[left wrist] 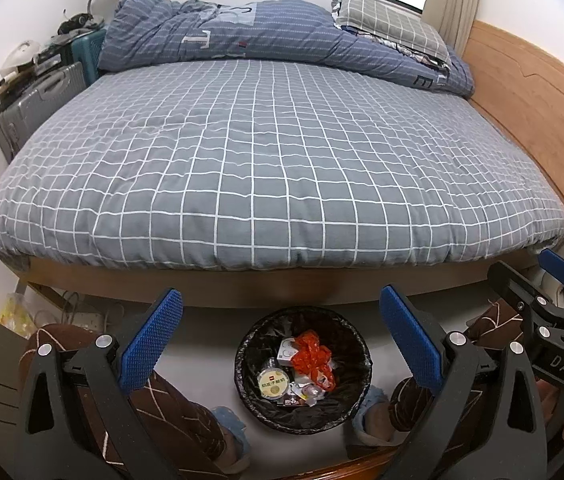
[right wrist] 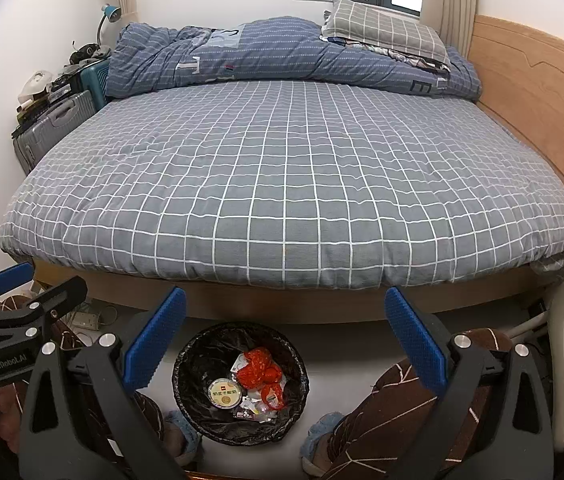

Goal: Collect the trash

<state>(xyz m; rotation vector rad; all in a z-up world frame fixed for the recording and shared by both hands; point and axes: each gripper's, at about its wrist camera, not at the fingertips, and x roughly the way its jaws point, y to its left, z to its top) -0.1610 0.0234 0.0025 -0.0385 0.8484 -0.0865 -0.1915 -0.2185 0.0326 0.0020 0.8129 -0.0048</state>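
The trash bin (left wrist: 302,368), lined with a black bag, stands on the floor just in front of the bed (left wrist: 274,160), between the person's slippered feet. In it lie a crumpled red plastic bag (left wrist: 313,356), a round yoghurt cup lid (left wrist: 273,384) and small wrappers. The left gripper (left wrist: 282,344) and right gripper (right wrist: 285,344) hang spread wide and empty above the bin. Only the left wrist view shows a yellow bag (left wrist: 16,314) at the bed's left corner.

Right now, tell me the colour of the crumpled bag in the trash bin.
Red-orange bag, lying in the black-lined trash bin; clearest in the left wrist view.
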